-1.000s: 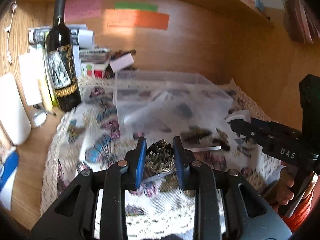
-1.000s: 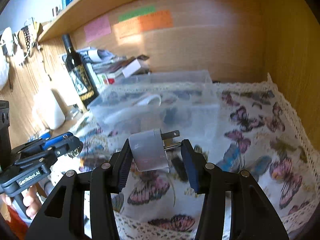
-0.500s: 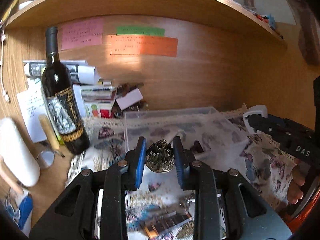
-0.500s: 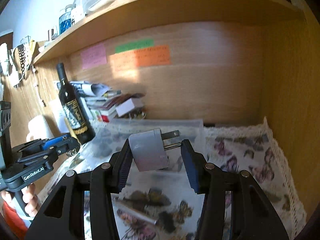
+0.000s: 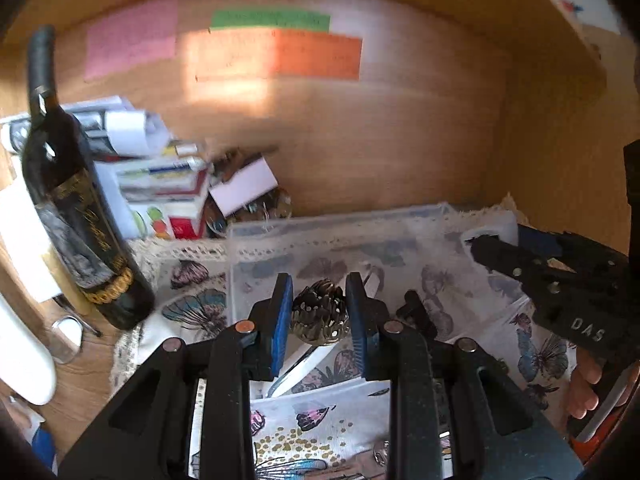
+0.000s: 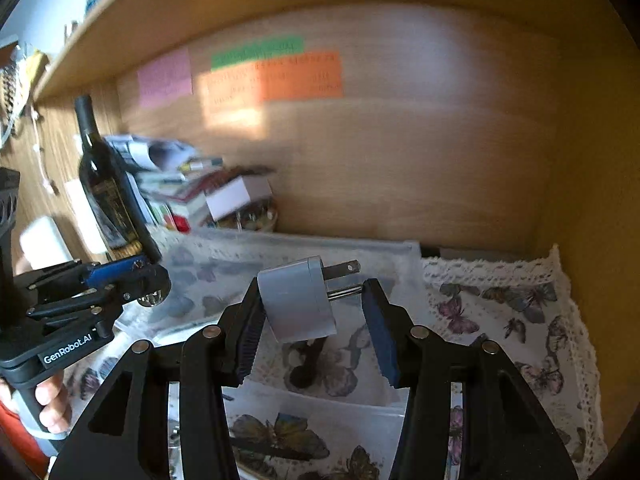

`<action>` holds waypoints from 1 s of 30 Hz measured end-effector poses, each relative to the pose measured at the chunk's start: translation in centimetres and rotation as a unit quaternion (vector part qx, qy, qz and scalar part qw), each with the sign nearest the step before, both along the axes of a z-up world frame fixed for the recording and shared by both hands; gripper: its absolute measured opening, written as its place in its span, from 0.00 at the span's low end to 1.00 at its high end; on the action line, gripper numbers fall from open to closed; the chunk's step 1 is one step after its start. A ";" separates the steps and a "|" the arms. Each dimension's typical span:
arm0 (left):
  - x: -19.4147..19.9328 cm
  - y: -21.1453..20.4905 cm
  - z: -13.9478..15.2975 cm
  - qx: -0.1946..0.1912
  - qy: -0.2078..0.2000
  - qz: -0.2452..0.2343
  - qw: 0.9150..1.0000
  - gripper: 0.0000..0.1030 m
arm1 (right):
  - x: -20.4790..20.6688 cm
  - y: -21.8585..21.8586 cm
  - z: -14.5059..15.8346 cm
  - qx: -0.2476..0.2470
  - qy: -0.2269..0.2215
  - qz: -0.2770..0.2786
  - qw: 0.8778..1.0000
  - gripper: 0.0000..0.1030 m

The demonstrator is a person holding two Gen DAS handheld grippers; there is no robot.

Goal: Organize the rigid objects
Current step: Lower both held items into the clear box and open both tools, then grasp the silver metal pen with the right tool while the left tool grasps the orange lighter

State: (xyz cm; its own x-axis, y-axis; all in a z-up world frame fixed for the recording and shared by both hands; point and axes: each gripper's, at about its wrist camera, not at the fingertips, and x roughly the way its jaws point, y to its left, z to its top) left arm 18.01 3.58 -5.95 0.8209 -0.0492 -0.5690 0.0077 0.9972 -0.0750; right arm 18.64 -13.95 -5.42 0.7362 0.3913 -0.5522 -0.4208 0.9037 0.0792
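My left gripper [image 5: 319, 308] is shut on a bronze filigree ornament [image 5: 319, 314] and holds it over the clear plastic box [image 5: 336, 226]. My right gripper [image 6: 316, 320] is shut on a grey plug adapter [image 6: 298, 304], prongs pointing right, also held over the clear box [image 6: 304, 242]. A black item [image 6: 306, 360] and a white strip [image 5: 304, 364] lie inside the box. The right gripper also shows in the left wrist view [image 5: 552, 276]. The left gripper also shows in the right wrist view [image 6: 120, 284].
A wine bottle [image 5: 76, 208] stands left of the box on a butterfly cloth [image 6: 516, 320]. Stacked books and papers [image 5: 160, 184] sit behind it. A white bottle [image 5: 20, 352] is at far left. Wooden back wall with coloured notes [image 5: 276, 56], shelf above.
Both grippers have moved forward and down over the clear box, still holding their objects. The view is motion-blurred.
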 end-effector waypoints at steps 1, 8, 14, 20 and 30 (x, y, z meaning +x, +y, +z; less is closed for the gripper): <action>0.4 0.0 -0.4 -0.001 0.007 -0.002 1.000 0.26 | 0.3 0.1 -0.5 -0.004 0.007 0.000 1.000 0.44; 1.9 -0.1 -2.3 -0.005 0.038 -0.011 0.999 0.26 | 1.7 1.0 -2.8 -0.035 0.038 0.000 0.999 0.44; 2.4 -0.3 -3.0 -0.001 0.051 -0.011 0.999 0.26 | 2.0 1.5 -3.4 -0.049 0.047 0.005 0.998 0.44; 2.1 -0.2 -2.6 0.009 0.048 -0.001 0.999 0.33 | 1.9 2.0 -3.5 -0.062 0.042 0.004 0.997 0.45; -1.4 -0.2 0.7 0.020 -0.001 0.008 1.000 0.66 | -1.3 0.9 0.1 -0.036 -0.006 0.004 0.999 0.55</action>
